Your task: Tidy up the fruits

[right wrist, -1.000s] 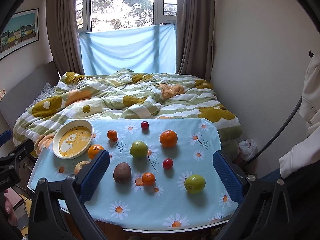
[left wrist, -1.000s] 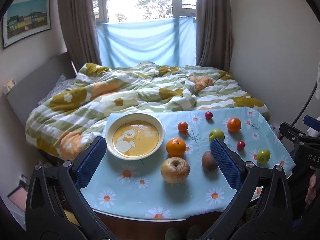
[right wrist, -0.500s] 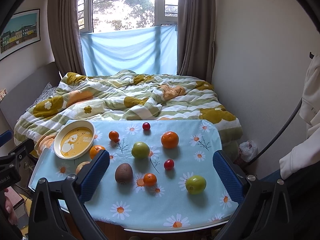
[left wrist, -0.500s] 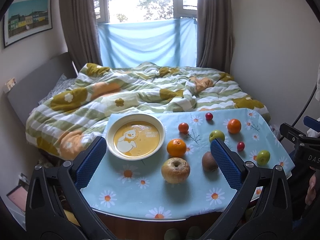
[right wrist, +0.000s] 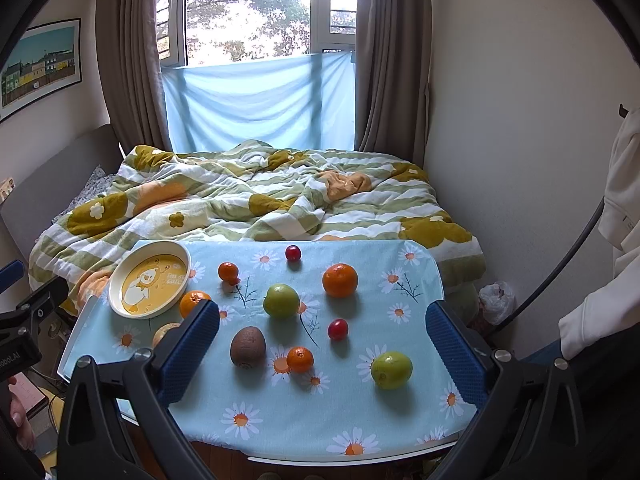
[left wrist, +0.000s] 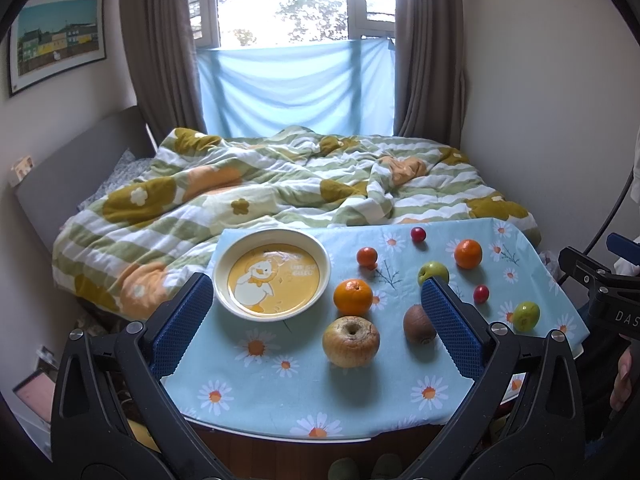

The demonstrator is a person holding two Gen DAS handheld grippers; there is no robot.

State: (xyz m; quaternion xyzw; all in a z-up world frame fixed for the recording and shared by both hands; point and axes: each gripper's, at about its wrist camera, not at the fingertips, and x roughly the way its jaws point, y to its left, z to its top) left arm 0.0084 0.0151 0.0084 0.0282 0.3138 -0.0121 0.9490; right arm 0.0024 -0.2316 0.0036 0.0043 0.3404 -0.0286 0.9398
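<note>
A yellow duck plate sits empty at the table's far left. Loose fruit lies on the daisy cloth: a wrinkled apple, an orange, a kiwi, green apples, a large orange, small tangerines and red cherry tomatoes. My left gripper is open and empty above the table's near left. My right gripper is open and empty above the near right.
The table stands against a bed with a green-striped flowered quilt. Walls close in on the right. A white garment hangs at far right. A plastic bag lies on the floor beside the bed.
Both views have shifted slightly, as both grippers drift a little; the fruit and plate have not moved.
</note>
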